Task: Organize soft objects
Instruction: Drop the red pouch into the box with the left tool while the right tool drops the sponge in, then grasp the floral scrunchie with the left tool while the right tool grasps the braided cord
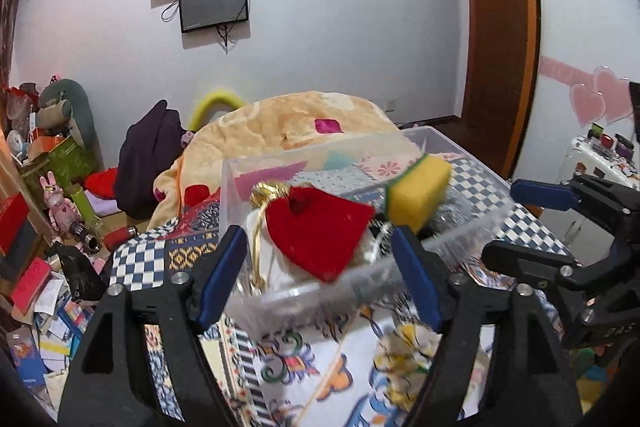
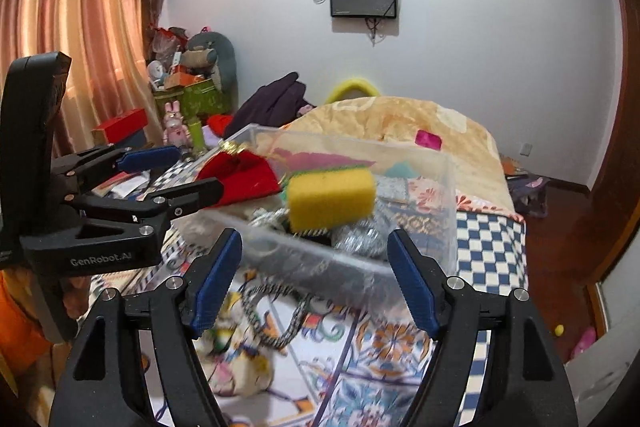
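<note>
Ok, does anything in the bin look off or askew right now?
Yes. The yellow sponge sits tilted atop the pile in the clear bin, and the red cloth droops over its near rim rather than lying inside. Both grippers are open.

Clear plastic box [image 1: 460,147] smeared by motion blur in both views; I can't trace its near rim cleanly. The red pouch [image 1: 320,235] covers whatever white item sits beneath it. The yellow sponge [image 2: 330,201] hides part of the silvery scourer [image 2: 360,237]. My right claw [image 1: 520,223] is cut off at the left view's edge.
</note>
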The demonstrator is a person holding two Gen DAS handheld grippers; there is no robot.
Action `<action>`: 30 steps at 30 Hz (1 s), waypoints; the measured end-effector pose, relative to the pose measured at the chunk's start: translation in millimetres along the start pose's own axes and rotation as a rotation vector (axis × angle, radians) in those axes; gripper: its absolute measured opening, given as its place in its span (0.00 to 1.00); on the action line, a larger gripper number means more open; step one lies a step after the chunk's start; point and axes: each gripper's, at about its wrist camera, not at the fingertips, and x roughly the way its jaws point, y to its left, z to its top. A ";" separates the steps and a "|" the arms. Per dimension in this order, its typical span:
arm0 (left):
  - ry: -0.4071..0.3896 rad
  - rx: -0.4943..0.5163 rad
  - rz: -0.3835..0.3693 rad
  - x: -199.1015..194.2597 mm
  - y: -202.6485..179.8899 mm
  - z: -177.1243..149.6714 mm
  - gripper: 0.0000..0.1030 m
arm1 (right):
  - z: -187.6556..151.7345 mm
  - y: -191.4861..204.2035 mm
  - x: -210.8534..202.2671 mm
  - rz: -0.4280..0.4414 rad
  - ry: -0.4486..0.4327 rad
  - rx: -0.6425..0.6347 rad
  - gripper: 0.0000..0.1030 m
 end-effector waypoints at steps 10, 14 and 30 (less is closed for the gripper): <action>0.126 -0.040 -0.041 8.0 -0.1 -42.6 0.76 | -37.9 9.0 25.4 0.047 0.150 -0.014 0.70; 0.197 -0.065 -0.060 20.9 0.2 -56.5 0.76 | -42.9 0.4 44.2 0.045 0.211 0.039 0.70; 0.281 -0.040 -0.093 34.9 -26.6 -67.2 0.76 | -41.1 -8.6 45.4 0.053 0.217 0.089 0.70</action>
